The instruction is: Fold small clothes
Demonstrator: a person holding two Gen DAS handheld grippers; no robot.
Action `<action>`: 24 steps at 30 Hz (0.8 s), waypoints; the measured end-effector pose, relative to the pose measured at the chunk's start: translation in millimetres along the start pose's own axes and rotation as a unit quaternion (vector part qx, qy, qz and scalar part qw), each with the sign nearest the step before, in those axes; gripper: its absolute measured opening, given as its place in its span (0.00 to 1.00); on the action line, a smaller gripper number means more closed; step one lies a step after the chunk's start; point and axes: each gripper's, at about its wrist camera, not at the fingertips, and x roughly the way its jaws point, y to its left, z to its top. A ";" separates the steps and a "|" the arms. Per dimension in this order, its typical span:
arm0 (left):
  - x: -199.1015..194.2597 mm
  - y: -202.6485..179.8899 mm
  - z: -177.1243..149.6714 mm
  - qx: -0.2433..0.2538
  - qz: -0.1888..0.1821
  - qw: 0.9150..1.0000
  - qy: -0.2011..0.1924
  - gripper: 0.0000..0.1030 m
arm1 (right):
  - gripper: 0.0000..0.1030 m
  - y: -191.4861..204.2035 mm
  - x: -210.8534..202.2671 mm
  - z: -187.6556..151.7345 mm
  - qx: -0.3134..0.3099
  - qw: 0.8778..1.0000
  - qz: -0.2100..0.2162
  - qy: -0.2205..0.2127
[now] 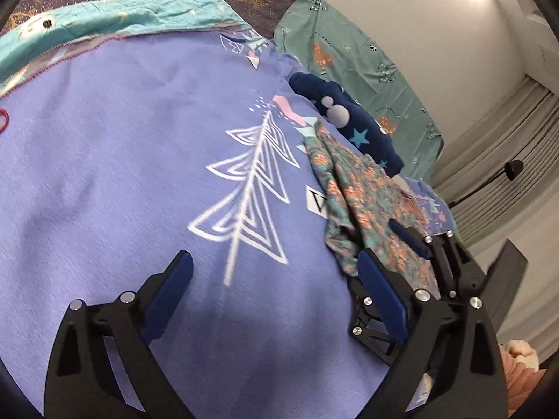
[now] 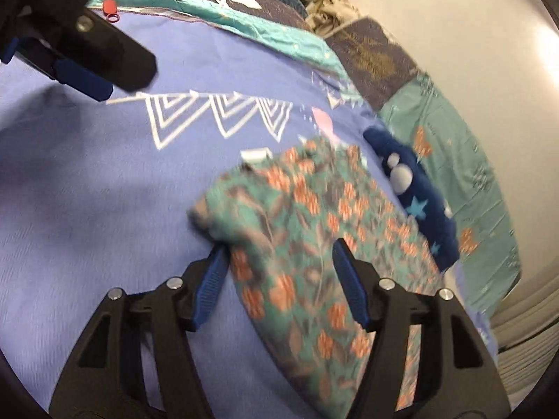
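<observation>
The floral garment (image 2: pixel 307 237), teal with orange blossoms, lies crumpled on a lavender blanket (image 1: pixel 122 174) printed with a white line-drawn tree (image 1: pixel 251 188). Taking that tree as the landmark, the garment sits just off the tree's right side in the left wrist view, covering part of a small white label. Farther from the tree, touching the garment's far edge, lies a navy garment (image 1: pixel 349 122) with light-blue stars and pale dots, half on a green patterned sheet (image 1: pixel 367 59).

The right tool (image 2: pixel 279 258) is spread wide, its blue pads (image 2: pixel 213 279) straddling the near edge of the floral garment; one pad touches the fabric's corner, but nothing is clamped. The left tool (image 1: pixel 276 262) is likewise released, fingers far apart, hovering over the bare blanket at the tree's base, holding nothing. Motion blur softens the garment's folds.
</observation>
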 end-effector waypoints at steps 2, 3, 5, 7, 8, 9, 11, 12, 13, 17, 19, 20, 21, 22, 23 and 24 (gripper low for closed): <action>-2.1 2.2 1.8 0.005 0.008 1.000 -0.005 0.92 | 0.59 11.5 0.9 4.0 -0.033 0.999 -0.036 -0.023; -2.8 4.0 2.7 0.005 0.012 1.000 -0.007 0.92 | 0.58 15.7 0.7 5.1 -0.044 0.997 -0.048 -0.032; -3.7 8.4 4.1 0.002 0.017 1.000 -0.009 0.92 | 0.49 25.5 0.6 6.6 -0.075 0.993 -0.076 -0.054; -4.2 12.1 4.5 -0.001 0.023 1.000 -0.011 0.92 | 0.30 33.8 4.5 8.0 -0.106 0.988 -0.092 -0.067; -5.0 13.9 4.9 -0.002 0.027 1.000 -0.012 0.92 | 0.07 35.3 8.2 8.8 -0.111 0.988 -0.086 -0.063; -6.0 14.9 5.0 -0.001 0.030 0.999 -0.013 0.92 | 0.06 33.2 11.4 10.7 -0.101 0.991 -0.068 -0.058; -8.6 16.9 6.1 0.003 0.036 0.999 -0.017 0.92 | 0.05 24.0 9.6 16.0 -0.067 0.995 -0.046 -0.055; -9.1 17.5 6.4 0.004 0.038 0.999 -0.017 0.92 | 0.05 12.7 1.3 22.2 -0.027 0.998 -0.022 -0.058; -9.3 17.8 6.9 0.005 0.039 0.999 -0.018 0.92 | 0.05 3.7 -4.4 26.6 0.001 0.998 -0.002 -0.060; -6.3 14.7 8.7 0.011 0.035 0.999 -0.014 0.92 | 0.06 -19.0 -7.3 28.4 0.056 0.994 0.086 -0.025; -4.5 9.4 8.1 0.018 0.029 0.999 -0.012 0.92 | 0.13 -21.7 -3.6 19.6 0.066 0.985 0.159 0.000; -3.3 4.5 7.5 0.025 0.021 0.999 -0.010 0.92 | 0.25 -32.2 -5.0 14.6 0.092 0.973 0.214 0.001; -2.2 -0.2 6.9 0.032 0.012 0.999 -0.007 0.92 | 0.30 -40.2 -6.7 12.3 0.118 0.963 0.241 0.000; 0.8 -7.7 6.0 0.041 -0.004 0.999 -0.001 0.92 | 0.35 -51.6 -7.1 9.8 0.145 0.955 0.258 -0.001; 2.9 -12.7 5.6 0.047 -0.014 0.999 0.003 0.87 | 0.35 -66.8 -8.1 8.5 0.174 0.947 0.270 -0.003; 6.1 -19.0 5.1 0.057 -0.026 0.998 0.008 0.83 | 0.35 -88.4 -6.6 7.3 0.209 0.938 0.278 -0.003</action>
